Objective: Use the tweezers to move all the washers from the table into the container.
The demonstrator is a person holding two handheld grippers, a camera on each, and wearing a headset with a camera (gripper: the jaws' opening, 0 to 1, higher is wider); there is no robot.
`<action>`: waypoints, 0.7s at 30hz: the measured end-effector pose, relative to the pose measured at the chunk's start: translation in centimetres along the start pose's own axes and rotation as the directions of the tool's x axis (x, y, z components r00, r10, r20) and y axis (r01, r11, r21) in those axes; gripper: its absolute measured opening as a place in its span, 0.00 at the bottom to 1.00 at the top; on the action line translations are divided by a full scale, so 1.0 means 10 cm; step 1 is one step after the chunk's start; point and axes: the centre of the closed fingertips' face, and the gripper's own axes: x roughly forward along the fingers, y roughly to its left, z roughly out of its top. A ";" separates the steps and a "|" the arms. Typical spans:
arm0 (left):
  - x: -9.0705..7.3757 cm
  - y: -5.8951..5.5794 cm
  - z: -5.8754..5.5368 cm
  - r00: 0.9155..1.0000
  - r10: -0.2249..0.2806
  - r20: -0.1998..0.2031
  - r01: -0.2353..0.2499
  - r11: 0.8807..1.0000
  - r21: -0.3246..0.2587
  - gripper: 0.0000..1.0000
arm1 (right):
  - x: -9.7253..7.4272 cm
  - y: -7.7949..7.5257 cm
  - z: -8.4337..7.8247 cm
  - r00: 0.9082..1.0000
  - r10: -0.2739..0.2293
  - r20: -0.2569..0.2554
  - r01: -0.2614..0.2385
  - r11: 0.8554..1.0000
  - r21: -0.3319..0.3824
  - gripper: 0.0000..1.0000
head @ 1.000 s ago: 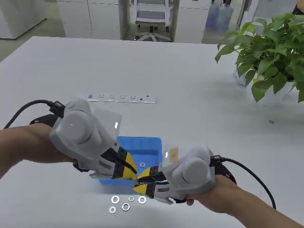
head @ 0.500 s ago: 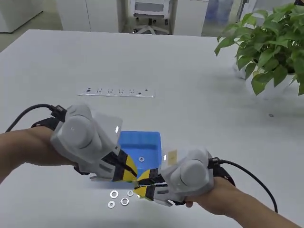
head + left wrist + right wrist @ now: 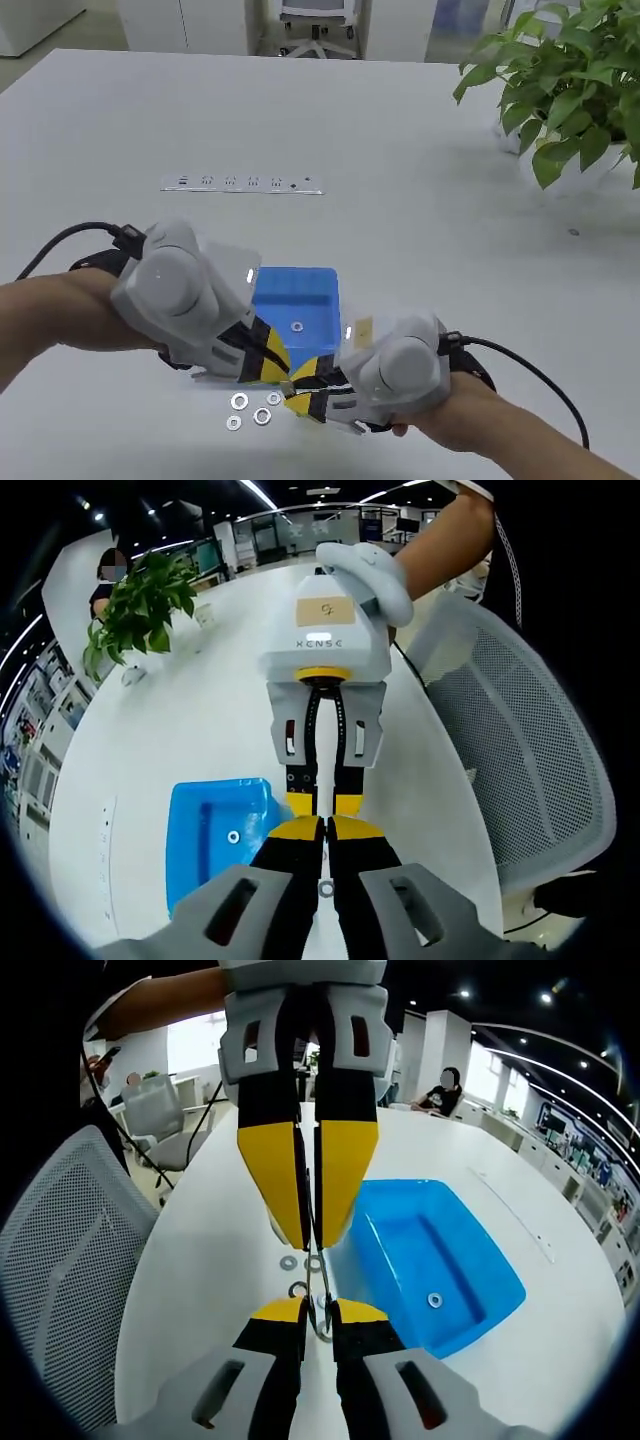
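Mid-pick, I'd say. Left gripper [image 3: 272, 358] & right gripper [image 3: 305, 388] meet tip-to-tip at container's [image 3: 300, 285] near edge, both w/ jaws pinched almost shut on the tweezers [image 3: 317, 1260]. Loose washers [image 3: 239, 401] lie on table [image 3: 400, 150] just near-left of the tips; one washer [image 3: 297, 326] is inside. Next: lower tweezer tips onto a washer, squeeze gently.

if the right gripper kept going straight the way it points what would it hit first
Most likely the left gripper: its yellow jaw tips face the right gripper almost tip to tip, with the tweezers between them, though depth is unclear.
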 end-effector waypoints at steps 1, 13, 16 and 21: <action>0.00 0.00 0.00 1.000 -0.002 0.000 0.002 1.000 -0.001 0.05 | 0.00 0.00 0.00 1.000 0.001 0.000 -0.001 1.000 0.003 0.11; 0.03 0.02 0.00 1.000 -0.004 0.004 0.004 1.000 -0.007 0.05 | 0.01 0.00 -0.03 1.000 0.003 -0.001 -0.003 1.000 0.006 0.11; 0.02 0.01 0.00 1.000 -0.007 0.004 0.008 1.000 -0.010 0.05 | 0.01 0.01 -0.03 1.000 0.005 0.003 -0.005 1.000 0.012 0.12; 0.02 0.01 0.00 1.000 -0.009 0.002 0.009 1.000 -0.012 0.05 | 0.02 0.01 -0.04 1.000 0.005 0.002 -0.005 1.000 0.014 0.12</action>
